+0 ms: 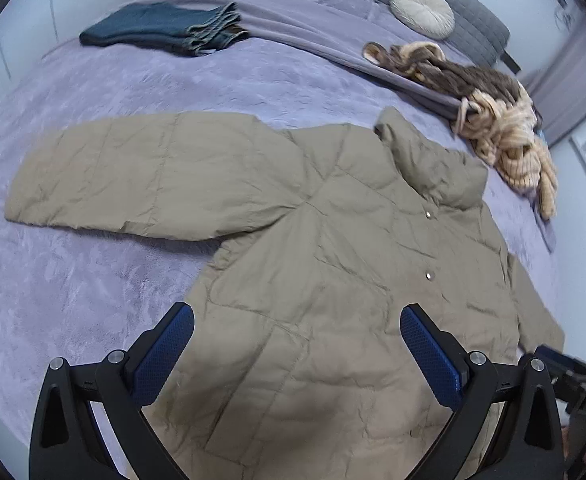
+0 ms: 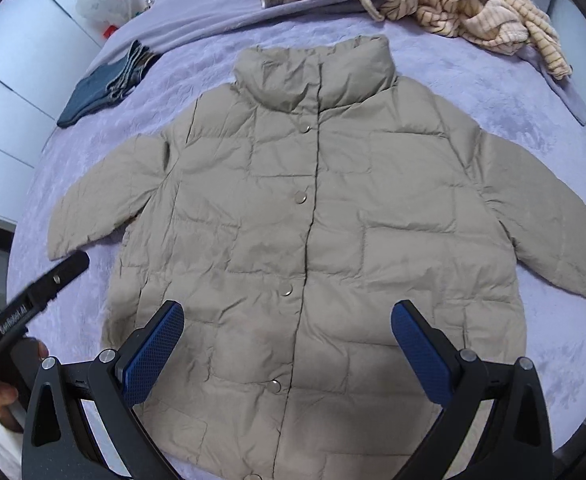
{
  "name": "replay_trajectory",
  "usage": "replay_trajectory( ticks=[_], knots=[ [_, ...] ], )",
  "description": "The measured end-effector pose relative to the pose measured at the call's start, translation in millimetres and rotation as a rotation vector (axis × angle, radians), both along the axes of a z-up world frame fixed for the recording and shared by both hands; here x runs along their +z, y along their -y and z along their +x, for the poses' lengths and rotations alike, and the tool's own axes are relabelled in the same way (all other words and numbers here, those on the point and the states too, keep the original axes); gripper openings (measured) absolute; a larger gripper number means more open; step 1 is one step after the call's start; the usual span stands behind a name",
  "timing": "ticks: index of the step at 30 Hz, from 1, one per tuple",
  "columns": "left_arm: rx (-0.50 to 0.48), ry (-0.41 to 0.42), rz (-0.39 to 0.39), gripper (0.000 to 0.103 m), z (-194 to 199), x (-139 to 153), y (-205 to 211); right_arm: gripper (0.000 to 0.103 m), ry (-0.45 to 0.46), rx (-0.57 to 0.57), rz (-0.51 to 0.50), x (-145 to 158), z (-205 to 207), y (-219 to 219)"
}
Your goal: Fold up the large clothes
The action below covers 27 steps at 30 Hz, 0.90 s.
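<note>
Lying flat on the purple bed [image 2: 533,128], snaps shut, the tan puffy coat [image 2: 313,220], left gripper [image 1: 297,324] marked "GenRobot.AI" and right gripper [image 2: 287,320] both wide open, empty, above its bottom edge, bare blanket round the sleeves, folded jeans [image 1: 161,28] far off.

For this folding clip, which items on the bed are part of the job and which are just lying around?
Part of the job:
- beige puffer jacket, spread flat and snapped shut
- left gripper and right gripper, both open above it

Lying about:
- folded jeans
- striped knit garment
- brown knit garment
- round cushion
</note>
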State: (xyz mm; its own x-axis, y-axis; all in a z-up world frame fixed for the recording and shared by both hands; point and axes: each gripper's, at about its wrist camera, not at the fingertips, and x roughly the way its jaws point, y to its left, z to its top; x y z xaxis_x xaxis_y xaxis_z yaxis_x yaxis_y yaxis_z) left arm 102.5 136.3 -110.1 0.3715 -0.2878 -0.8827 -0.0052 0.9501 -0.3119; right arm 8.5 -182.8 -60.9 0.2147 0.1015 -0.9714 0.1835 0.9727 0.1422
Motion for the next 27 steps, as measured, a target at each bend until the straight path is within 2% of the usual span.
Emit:
replay_trajectory(
  ticks=[4, 7, 10, 13, 16, 19, 20, 21, 22, 24, 25, 26, 27],
  knots=[
    [0.173, -0.033, -0.131, 0.103, 29, -47, -76, 0.103, -0.047, 0.033, 0.013, -26, 14, -27],
    [0.288, -0.072, -0.193, 0.103, 50, -86, -125, 0.103, -0.075, 0.058, 0.021, -45, 26, -46],
    [0.372, -0.099, -0.202, 0.103, 70, -119, -160, 0.103, -0.091, 0.074, 0.035, -63, 35, -62],
    [0.435, -0.097, -0.245, 0.103, 88, -141, -188, 0.103, -0.096, 0.076, 0.058, -78, 46, -74],
    [0.499, -0.067, -0.259, 0.103, 106, -149, -209, 0.103, -0.085, 0.073, 0.082, -88, 60, -82],
    [0.547, -0.033, -0.211, 0.102, 125, -148, -219, 0.103, -0.062, 0.068, 0.117, -94, 76, -92],
    [0.566, -0.025, -0.176, 0.095, 133, -145, -222, 0.103, -0.054, 0.066, 0.130, -96, 82, -95],
    [0.573, -0.018, -0.152, 0.080, 139, -144, -224, 0.103, -0.044, 0.065, 0.148, -98, 89, -99],
    [0.565, -0.011, -0.128, 0.070, 145, -142, -223, 0.103, -0.033, 0.066, 0.169, -101, 96, -104],
    [0.518, 0.010, -0.126, 0.016, 156, -139, -224, 0.102, -0.006, 0.063, 0.215, -105, 111, -113],
    [0.483, 0.028, -0.167, 0.008, 160, -136, -226, 0.099, 0.010, 0.056, 0.232, -108, 117, -117],
    [0.477, 0.043, -0.168, 0.007, 162, -131, -226, 0.081, 0.026, 0.049, 0.251, -110, 123, -120],
    [0.469, 0.066, -0.138, 0.007, 162, -122, -225, 0.043, 0.032, 0.043, 0.280, -114, 130, -124]
  ],
)
